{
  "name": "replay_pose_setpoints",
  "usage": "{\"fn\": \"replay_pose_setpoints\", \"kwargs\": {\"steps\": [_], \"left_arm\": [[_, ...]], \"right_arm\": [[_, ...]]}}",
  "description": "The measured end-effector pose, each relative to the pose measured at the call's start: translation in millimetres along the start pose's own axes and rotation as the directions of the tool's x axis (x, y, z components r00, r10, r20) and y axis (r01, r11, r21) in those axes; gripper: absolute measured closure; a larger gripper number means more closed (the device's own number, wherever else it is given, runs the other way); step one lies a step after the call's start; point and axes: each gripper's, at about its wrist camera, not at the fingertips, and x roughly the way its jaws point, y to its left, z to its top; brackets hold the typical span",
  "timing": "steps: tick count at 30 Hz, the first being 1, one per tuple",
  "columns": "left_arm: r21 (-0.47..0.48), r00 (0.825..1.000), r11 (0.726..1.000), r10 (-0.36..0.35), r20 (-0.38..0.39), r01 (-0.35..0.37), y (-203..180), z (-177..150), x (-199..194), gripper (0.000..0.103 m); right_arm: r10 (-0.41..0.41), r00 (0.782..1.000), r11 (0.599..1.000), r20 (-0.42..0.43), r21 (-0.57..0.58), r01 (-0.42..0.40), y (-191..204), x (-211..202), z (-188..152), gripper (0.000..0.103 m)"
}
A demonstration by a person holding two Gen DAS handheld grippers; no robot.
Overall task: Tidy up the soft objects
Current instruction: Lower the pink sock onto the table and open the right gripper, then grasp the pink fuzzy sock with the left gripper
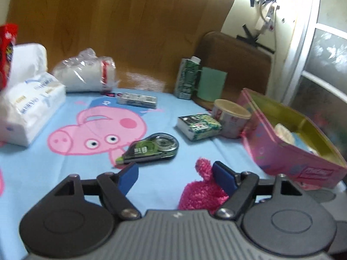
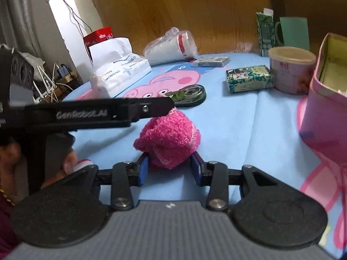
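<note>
We read "GenRobot.AI" on the left gripper [image 2: 112, 113]; the number 5 stands on the blue cloth [image 2: 181, 66].
</note>
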Motion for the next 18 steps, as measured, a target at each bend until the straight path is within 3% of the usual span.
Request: {"fn": "replay_pose_setpoints", "kwargs": {"steps": [9,18], "left_arm": [[-0.009,0.997,0.997,0.077,-0.009,-0.077,-8,-3,-5,0.018],[0.015,0.993,0.993,0.118,0.017,-0.118,-8,-6,-17,0.015]], "right_arm": [[-0.031,0.998,0.99,0.054,-0.134,0.038,5,-10,-19,0.046],[-0.041,0.995,0.996,0.087,-0.073,0.047,-3,-14,-22,0.045]]}}
